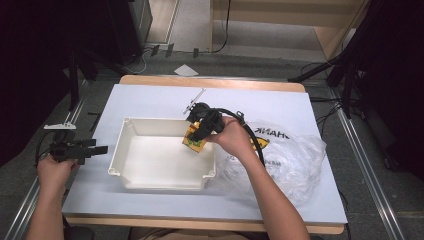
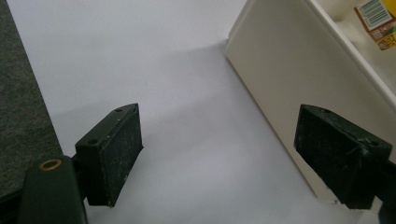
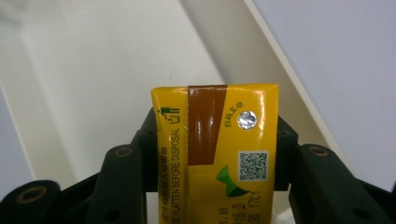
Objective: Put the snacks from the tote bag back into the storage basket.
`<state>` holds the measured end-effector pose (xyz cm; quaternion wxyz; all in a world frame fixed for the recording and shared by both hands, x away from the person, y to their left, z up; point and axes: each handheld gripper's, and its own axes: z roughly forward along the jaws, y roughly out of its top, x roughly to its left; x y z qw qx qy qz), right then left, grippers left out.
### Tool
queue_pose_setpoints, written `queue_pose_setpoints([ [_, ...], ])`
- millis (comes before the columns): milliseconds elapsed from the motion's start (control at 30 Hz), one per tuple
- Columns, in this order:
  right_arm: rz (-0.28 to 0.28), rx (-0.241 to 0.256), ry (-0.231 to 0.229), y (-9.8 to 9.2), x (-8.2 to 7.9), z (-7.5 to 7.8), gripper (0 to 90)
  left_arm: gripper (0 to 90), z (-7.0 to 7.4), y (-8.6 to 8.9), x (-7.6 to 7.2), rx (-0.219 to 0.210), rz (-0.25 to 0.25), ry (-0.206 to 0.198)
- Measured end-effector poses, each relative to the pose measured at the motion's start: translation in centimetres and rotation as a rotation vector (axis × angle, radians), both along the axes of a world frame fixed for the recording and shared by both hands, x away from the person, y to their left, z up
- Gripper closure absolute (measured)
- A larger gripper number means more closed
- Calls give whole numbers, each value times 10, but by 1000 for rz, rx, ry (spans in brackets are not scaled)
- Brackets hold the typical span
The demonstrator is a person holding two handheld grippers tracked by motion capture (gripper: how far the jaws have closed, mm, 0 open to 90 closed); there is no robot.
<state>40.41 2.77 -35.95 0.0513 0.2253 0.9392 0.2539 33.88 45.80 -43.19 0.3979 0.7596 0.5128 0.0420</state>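
A yellow drink carton [image 3: 215, 149] with a brown stripe, a foil straw spot and a QR code sits between the jaws of my right gripper [image 3: 215, 140], which is shut on it. In the high view this gripper [image 1: 199, 134] holds the carton [image 1: 195, 141] over the right inner part of the white plastic bin [image 1: 125, 150]. My left gripper [image 1: 95, 149] hovers at the table's left edge, left of the bin. Its jaws stand wide apart with nothing between them [image 2: 219, 149], and the bin's outer wall [image 2: 275, 70] lies just beside the right jaw.
A crumpled clear plastic bag [image 1: 290, 155] with black and yellow print lies right of the bin on the white table cover [image 1: 150, 100]. Grey floor [image 2: 18, 102] shows beyond the table's left edge. Stands and cables flank the table.
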Motion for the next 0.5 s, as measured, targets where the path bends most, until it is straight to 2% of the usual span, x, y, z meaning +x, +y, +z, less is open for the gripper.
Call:
queue_pose_setpoints([
  [167,-9,-30,7,2,3,-8,544,162,0,0,0,-1,-1,0],
  [267,2,-27,6,3,5,-10,544,162,0,0,0,-1,0,0],
  [500,-22,-46,-2,3,8,-15,542,161,0,-2,0,0,-4,1],
])
